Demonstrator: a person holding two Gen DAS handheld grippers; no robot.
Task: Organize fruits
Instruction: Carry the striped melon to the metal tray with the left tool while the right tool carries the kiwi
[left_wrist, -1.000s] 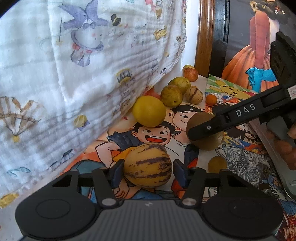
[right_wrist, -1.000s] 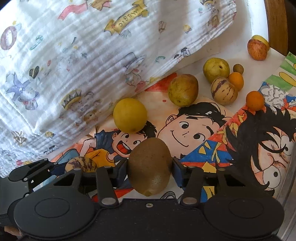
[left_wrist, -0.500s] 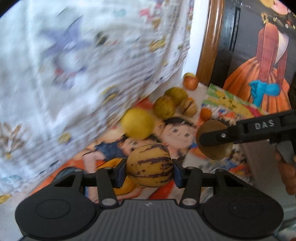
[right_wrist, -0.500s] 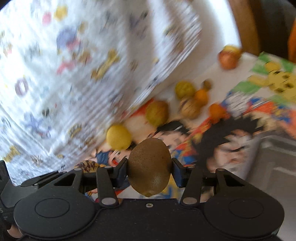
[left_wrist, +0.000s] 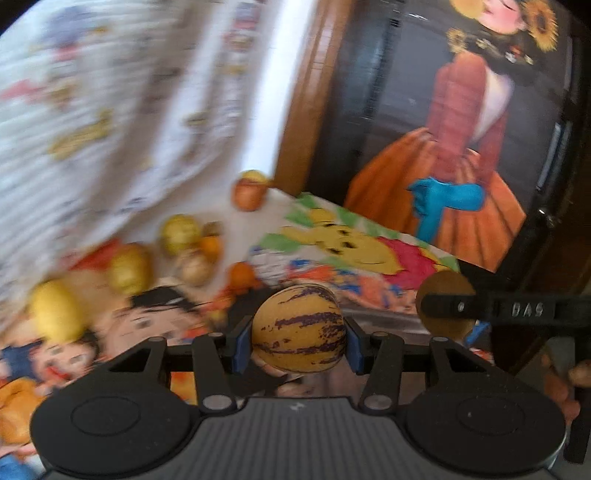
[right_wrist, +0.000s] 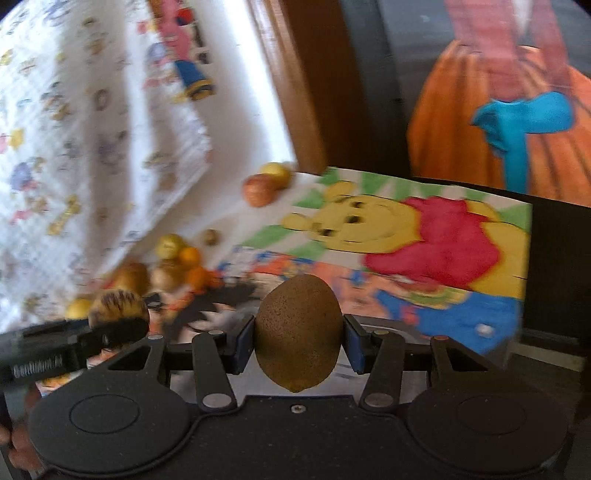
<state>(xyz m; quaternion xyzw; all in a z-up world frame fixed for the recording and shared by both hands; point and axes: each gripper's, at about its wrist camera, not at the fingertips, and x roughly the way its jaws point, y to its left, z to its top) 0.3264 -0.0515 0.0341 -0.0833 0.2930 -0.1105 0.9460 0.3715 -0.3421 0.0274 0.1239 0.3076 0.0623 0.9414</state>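
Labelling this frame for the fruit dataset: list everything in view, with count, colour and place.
Striped melon: 1, yellow with purple streaks, in the left claw.
Kiwi: 1, brown, in the right claw.
Loose fruits: about eight, yellow, tan and orange, on the mat near the cloth; blur hides the exact count.
Cartoon mat: 1, multicolour, covering the table.
Printed cloth: 1, white with cartoon prints, hanging at left.
Painting: 1, woman in orange dress, behind the table.
Left claw: 1, black, blue pads, shut on the melon.
Right claw: 1, black, blue pads, shut on the kiwi.
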